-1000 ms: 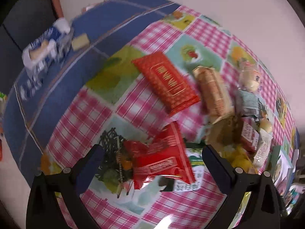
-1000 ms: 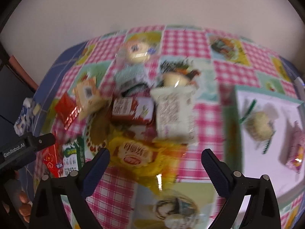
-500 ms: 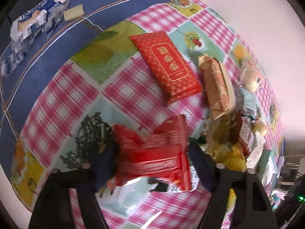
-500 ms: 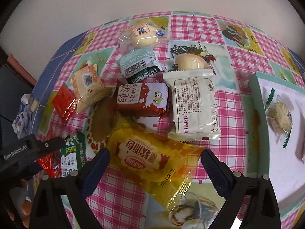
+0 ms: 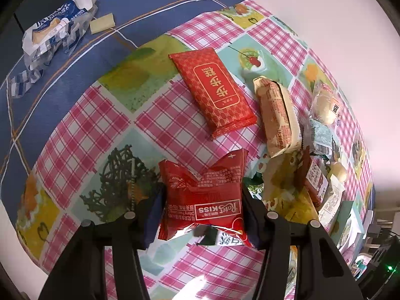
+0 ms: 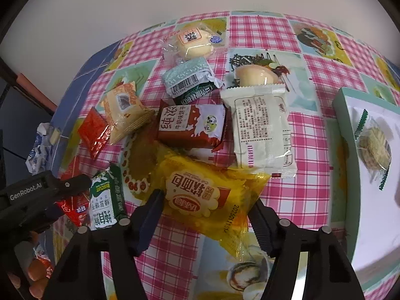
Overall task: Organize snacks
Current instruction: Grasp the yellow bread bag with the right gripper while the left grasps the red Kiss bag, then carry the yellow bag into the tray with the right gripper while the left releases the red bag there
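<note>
A crumpled red Rater Kiss snack packet sits on the checked tablecloth between the fingers of my left gripper. The jaws are closing and both pads press its sides. In the right wrist view a yellow bread packet lies between the fingers of my right gripper. Those jaws are closing too, with the pads against the packet's two edges. The left gripper shows at the left edge of that view, holding the red packet.
A flat red packet and a tan biscuit pack lie beyond. A brown milk-biscuit pack, white packet and green biscuit pack crowd the yellow one. A teal-rimmed box at the right holds a wrapped cookie.
Both pairs of jaws have closed in from wide open. The left ones now squeeze the red packet, which has buckled. The right ones have come against the yellow packet.
</note>
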